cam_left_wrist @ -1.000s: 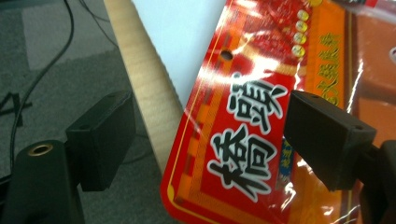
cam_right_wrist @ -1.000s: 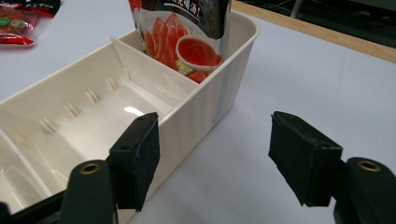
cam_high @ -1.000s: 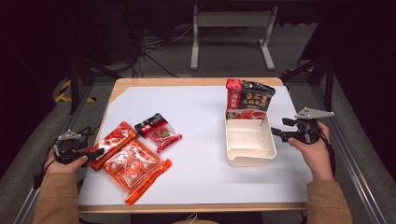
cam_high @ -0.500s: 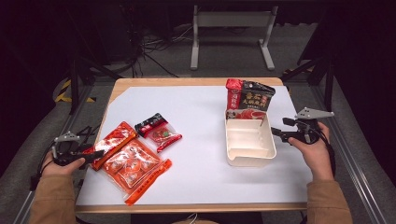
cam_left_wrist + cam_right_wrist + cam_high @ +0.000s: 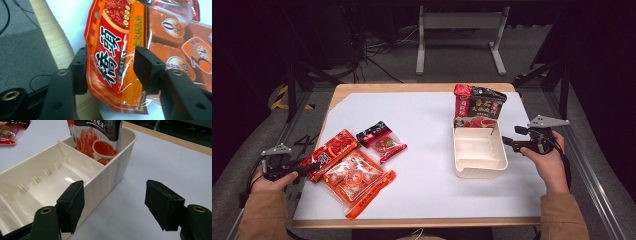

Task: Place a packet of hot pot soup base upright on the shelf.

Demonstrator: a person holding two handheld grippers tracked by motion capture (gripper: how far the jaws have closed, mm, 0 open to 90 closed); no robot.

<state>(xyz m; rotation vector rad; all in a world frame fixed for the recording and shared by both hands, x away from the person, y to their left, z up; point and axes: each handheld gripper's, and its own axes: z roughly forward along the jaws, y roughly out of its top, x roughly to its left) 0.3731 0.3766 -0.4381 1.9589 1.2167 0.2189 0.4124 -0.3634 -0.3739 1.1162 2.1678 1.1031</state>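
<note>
At the near-left corner of the table, the left gripper is lined up on the red sauce packet, jaws spread to either side of its near end. From the left gripper view the left gripper has one black pad by the packet's left edge and the other over its right side, gap still wide, nothing pinched yet. That packet lies flat, half over the bigger clear packet of orange soup-base blocks, with a small dark-and-red packet just beyond it.

Across the white table cover, the right gripper waits just beside the cream divided box, jaws apart and empty. Its own view shows the right gripper straddling the box's side wall, and a black-and-red pouch standing upright in the far compartment; the nearer compartment looks bare.

My read: this is a pick for the box. To do it well, I'd want those left jaws closing on the red packet alone, well onto the sealed end so the slick film doesn't slide out, and not catching the clear packet's edge underneath. Lift it straight up first to peel it off its neighbour, then carry it across. The right gripper could steady the box wall, since a light plastic box may skid when a packet drops in.
</note>
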